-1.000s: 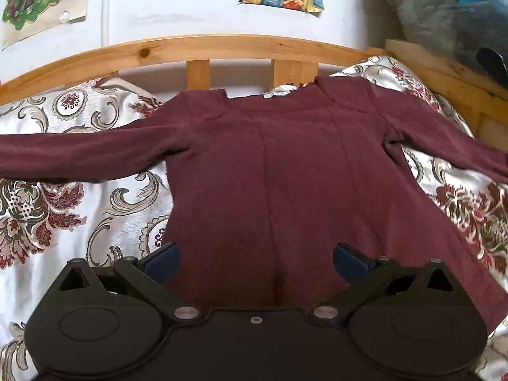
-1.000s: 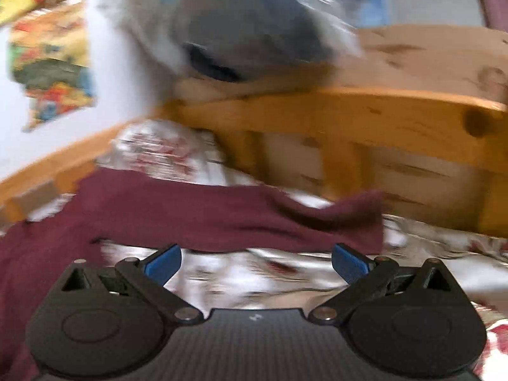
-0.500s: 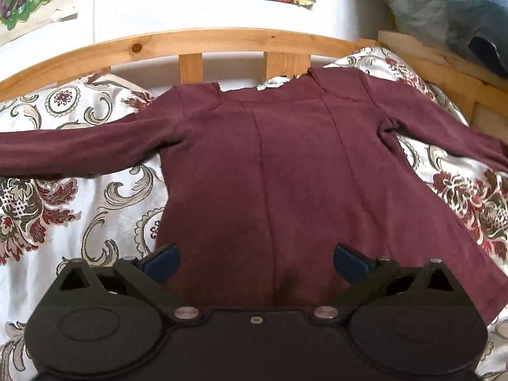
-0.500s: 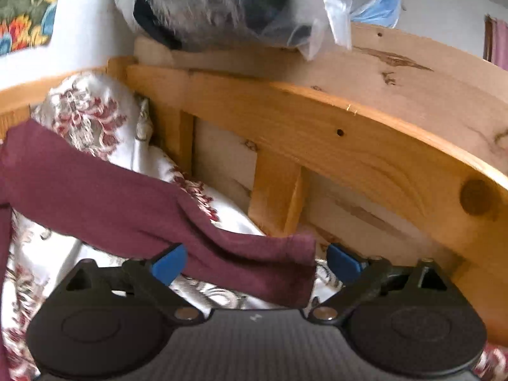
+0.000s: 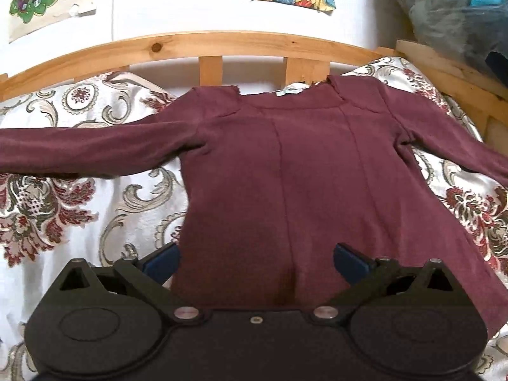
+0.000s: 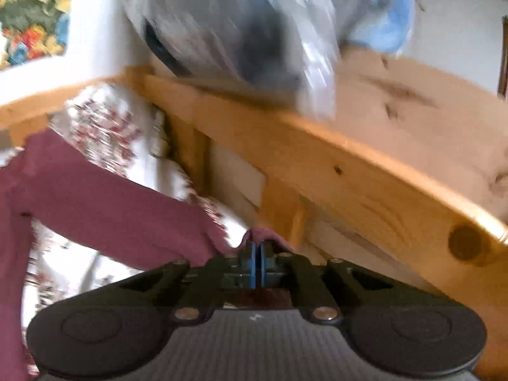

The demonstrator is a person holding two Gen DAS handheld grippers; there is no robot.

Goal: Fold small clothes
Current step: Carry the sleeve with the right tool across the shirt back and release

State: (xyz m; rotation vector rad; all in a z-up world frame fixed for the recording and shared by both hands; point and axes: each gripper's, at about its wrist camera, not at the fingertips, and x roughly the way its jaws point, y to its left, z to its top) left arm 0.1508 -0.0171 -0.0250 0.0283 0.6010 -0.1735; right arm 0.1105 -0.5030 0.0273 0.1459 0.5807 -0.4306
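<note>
A maroon long-sleeved top (image 5: 301, 171) lies flat on a floral bedspread (image 5: 79, 209), neck toward the headboard, both sleeves spread out sideways. My left gripper (image 5: 255, 258) is open above the top's lower hem, its blue pads on either side of the hem's middle. In the right wrist view my right gripper (image 6: 256, 263) is shut on the cuff of the top's right sleeve (image 6: 120, 209), beside the wooden bed rail. The view is blurred by motion.
A wooden headboard (image 5: 222, 44) runs across the back. A wooden side rail (image 6: 349, 174) stands close to my right gripper. A plastic-wrapped bundle (image 6: 254, 31) sits on the rail's top. Posters hang on the white wall (image 5: 190, 0).
My right gripper has closed on the sleeve cuff, having been open around it half a second ago. My left gripper has drawn back slightly and stayed open.
</note>
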